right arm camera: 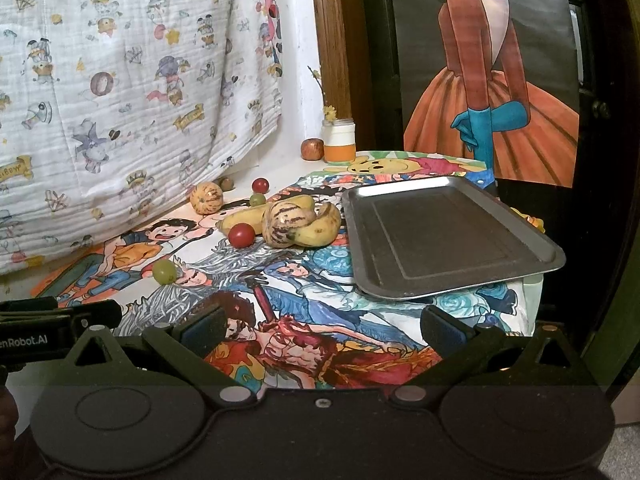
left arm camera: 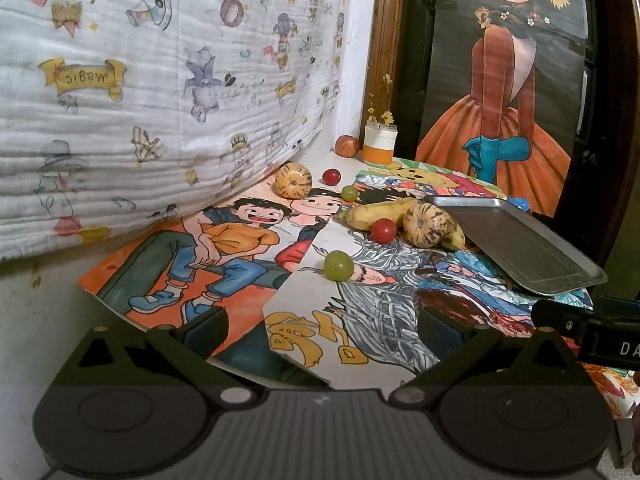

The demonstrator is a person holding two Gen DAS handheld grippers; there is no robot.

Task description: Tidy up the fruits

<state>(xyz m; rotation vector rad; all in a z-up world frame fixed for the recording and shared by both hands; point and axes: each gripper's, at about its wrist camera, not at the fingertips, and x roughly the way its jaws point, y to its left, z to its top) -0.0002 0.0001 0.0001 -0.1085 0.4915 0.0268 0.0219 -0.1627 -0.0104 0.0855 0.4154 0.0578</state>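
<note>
Fruits lie on a picture-covered table [right arm camera: 304, 304]. A banana [left arm camera: 376, 211] [right arm camera: 316, 232] curls behind a striped yellow melon [left arm camera: 425, 226] [right arm camera: 285, 224], with a red tomato [left arm camera: 383, 230] [right arm camera: 241, 235] in front. A green grape [left arm camera: 338, 265] [right arm camera: 164, 271] sits nearer. Farther back are a second striped melon [left arm camera: 293, 181] [right arm camera: 206, 198], another tomato [left arm camera: 331, 176] [right arm camera: 260, 185], another grape [left arm camera: 349, 193] [right arm camera: 257, 200] and an apple [left arm camera: 347, 146] [right arm camera: 312, 149]. A bare metal tray [left arm camera: 520, 240] [right arm camera: 448, 236] rests on the right. My left gripper [left arm camera: 320, 328] and right gripper [right arm camera: 322, 326] are both open, held back from the fruits, nothing between their fingers.
A white and orange jar [left arm camera: 379, 143] [right arm camera: 339, 141] with small dried flowers stands by the apple. A printed quilt [left arm camera: 160, 80] hangs along the left. A painted poster [right arm camera: 492, 92] and dark door frame stand behind the tray. A small brown nut [right arm camera: 226, 184] lies beside the far melon.
</note>
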